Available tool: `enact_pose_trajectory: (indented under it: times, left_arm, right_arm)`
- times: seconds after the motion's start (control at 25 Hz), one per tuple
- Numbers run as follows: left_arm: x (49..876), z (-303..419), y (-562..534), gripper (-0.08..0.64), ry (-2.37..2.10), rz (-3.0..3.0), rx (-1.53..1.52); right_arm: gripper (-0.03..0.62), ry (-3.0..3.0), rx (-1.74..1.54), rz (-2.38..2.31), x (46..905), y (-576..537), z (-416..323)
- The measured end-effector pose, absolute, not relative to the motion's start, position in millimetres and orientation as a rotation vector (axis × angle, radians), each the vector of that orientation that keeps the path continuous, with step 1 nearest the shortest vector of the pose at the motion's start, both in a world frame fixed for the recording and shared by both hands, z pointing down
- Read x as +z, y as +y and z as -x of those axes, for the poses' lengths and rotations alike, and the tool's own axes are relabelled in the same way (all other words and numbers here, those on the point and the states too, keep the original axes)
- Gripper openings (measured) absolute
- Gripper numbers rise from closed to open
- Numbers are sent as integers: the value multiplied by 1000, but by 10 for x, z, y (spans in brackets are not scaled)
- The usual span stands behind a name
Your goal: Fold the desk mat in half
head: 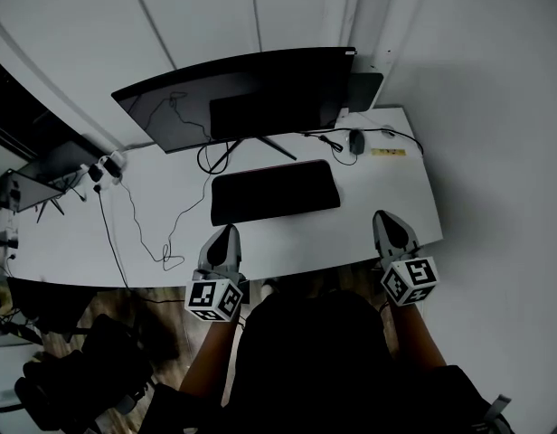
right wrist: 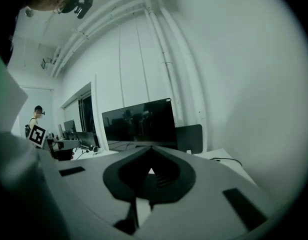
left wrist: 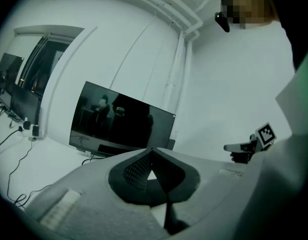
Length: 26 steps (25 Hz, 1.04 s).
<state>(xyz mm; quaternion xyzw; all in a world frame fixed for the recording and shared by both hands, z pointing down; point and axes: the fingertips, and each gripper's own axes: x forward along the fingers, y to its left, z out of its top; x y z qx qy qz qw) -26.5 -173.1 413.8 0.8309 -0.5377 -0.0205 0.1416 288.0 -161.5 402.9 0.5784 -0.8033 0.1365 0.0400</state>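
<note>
The black rectangular desk mat (head: 274, 191) lies flat on the white surface (head: 387, 188), just in front of the wide dark curved monitor (head: 238, 98). Both grippers hover at the surface's near edge, well apart from the mat. The left gripper (head: 226, 233) has its jaws closed together on nothing. The right gripper (head: 387, 217) is likewise closed and empty.
</note>
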Motion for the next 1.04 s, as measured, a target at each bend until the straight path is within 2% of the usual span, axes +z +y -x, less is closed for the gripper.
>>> enact_pose_trajectory:
  times: [0.56,1.04]
  left_arm:
    - [4315,-275,-1163,21,-1632,-2303,-24]
    - [4339,-161,-1002,21,-1625,-2299,-19]
  right_arm:
    - [2,-2527,346,-1702,4003,-1239,-3401]
    - [2,-2530,378,-1683,4101,-1048,-3165]
